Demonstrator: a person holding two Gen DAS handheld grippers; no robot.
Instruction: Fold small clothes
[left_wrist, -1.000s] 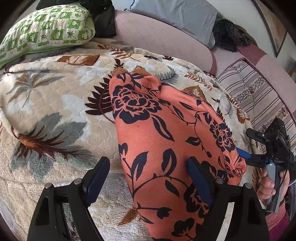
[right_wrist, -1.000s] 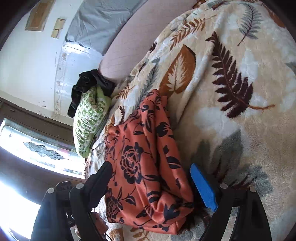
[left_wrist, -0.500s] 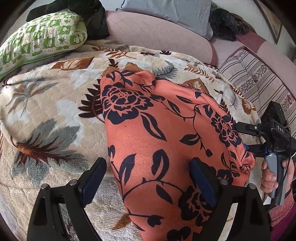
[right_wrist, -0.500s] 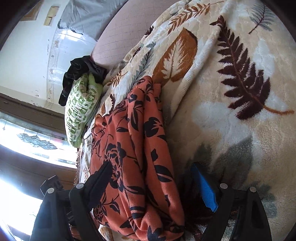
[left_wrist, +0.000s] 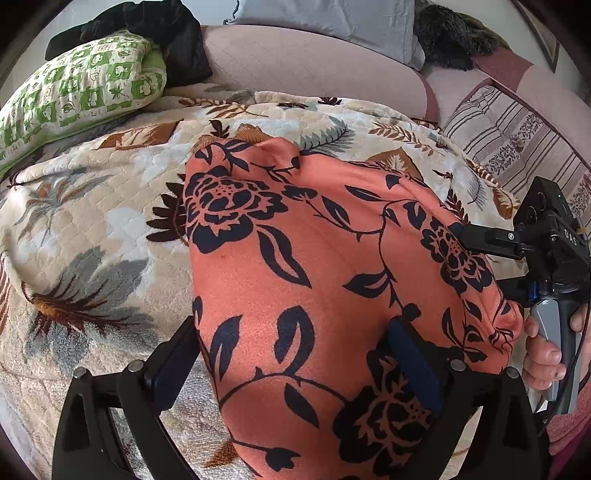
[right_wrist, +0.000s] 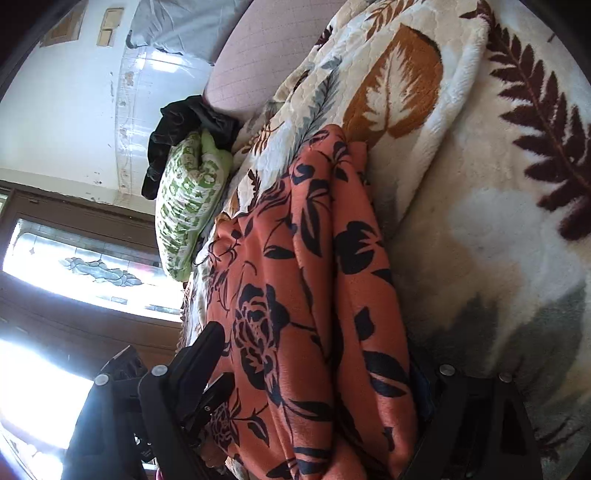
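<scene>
Left wrist view: my left gripper (left_wrist: 295, 354) is opening wider than a second ago — the folded orange floral garment (left_wrist: 332, 266) lies between its jaws on the leaf-print blanket (left_wrist: 92, 221), looming larger. A green pillow (left_wrist: 77, 88) sits behind.

Right wrist view: my right gripper (right_wrist: 317, 373) stands wide, unchanged, straddling the garment's (right_wrist: 314, 295) layered edge — gripped or not, I cannot tell. The cloth now hides its blue pad.
</scene>
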